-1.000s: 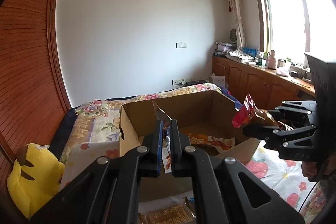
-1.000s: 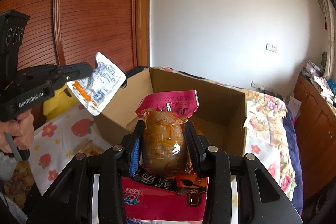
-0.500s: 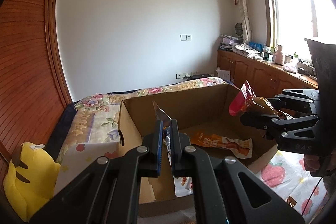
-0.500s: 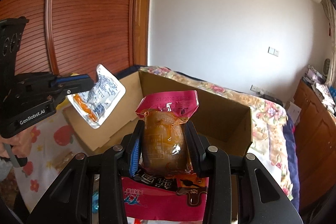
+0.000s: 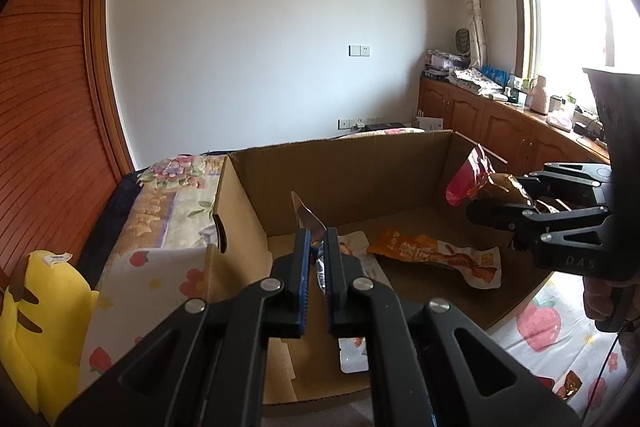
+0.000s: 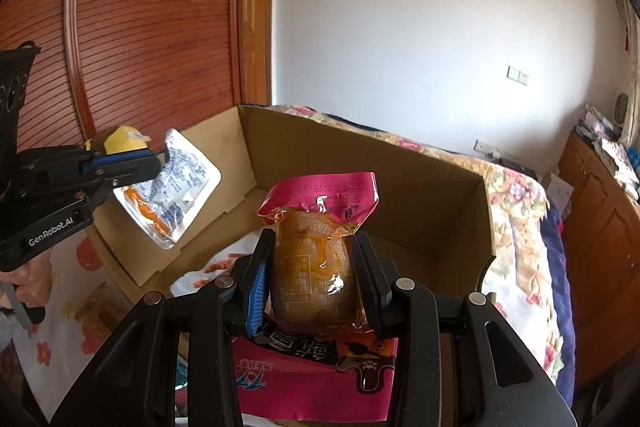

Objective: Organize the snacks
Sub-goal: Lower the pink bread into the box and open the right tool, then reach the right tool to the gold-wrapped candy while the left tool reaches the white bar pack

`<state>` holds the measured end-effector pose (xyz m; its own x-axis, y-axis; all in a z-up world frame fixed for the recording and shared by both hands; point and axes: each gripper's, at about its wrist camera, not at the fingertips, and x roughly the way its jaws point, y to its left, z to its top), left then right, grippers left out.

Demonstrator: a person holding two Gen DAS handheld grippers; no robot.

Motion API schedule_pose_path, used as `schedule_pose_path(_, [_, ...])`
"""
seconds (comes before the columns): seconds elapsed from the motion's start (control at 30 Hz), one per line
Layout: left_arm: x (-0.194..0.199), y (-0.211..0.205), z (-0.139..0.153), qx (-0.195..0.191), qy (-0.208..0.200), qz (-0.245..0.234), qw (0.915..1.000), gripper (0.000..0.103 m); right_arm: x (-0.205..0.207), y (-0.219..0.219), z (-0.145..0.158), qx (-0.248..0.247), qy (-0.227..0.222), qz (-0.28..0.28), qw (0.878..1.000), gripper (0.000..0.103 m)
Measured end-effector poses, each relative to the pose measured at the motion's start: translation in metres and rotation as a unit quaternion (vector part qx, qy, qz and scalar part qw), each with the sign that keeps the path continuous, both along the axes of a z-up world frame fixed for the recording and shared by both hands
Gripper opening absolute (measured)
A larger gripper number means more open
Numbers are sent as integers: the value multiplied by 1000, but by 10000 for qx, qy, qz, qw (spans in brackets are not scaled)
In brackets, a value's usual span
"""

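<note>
An open cardboard box [image 5: 352,183] sits on the bed; it also shows in the right wrist view [image 6: 420,187]. My left gripper [image 5: 316,247] is shut on a flat silver snack packet [image 5: 310,223], held edge-on above the box's near left part; the same packet [image 6: 172,195] shows white with orange contents in the right wrist view. My right gripper [image 6: 312,267] is shut on a pink-topped brown snack pouch [image 6: 320,243], held over the box's right side [image 5: 476,179]. An orange packet [image 5: 436,255] and a white packet [image 5: 360,259] lie inside the box.
A pink snack bag [image 6: 312,379] lies below the right gripper. A yellow plush toy [image 5: 36,319] sits at the left on the bed. A strawberry-print cloth [image 5: 536,323] with a small snack [image 5: 568,387] lies right of the box. Wooden cabinets [image 5: 500,131] stand behind.
Both grippers have moved forward over the box with their packets. The box interior and the packets lying in it have come into fuller view.
</note>
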<state>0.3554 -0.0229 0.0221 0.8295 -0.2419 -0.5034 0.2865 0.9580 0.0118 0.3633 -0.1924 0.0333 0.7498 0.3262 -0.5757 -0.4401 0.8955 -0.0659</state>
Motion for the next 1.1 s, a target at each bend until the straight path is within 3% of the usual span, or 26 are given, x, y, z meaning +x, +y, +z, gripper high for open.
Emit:
schedule_pose_path(0.27, [5,1,-10,-55,175,-26,9998,8,6,-1,-8,-53,119,-46,9999,39])
schedule_pose_path(0.6, [-7,5,-8,-116,297,-27,9995,21,6,-6,-5,71,231,-59,9997,50])
schedule_pose_path(0.9, [-46,0,8,-62,240,-166,9996,21,-41,-15,25,91,50,-81,9999,50])
schedule_pose_path(1.1, [-81,-3,5,-36,332,-236,9992,21,-81,-27,35,186,65,-143,9997,50])
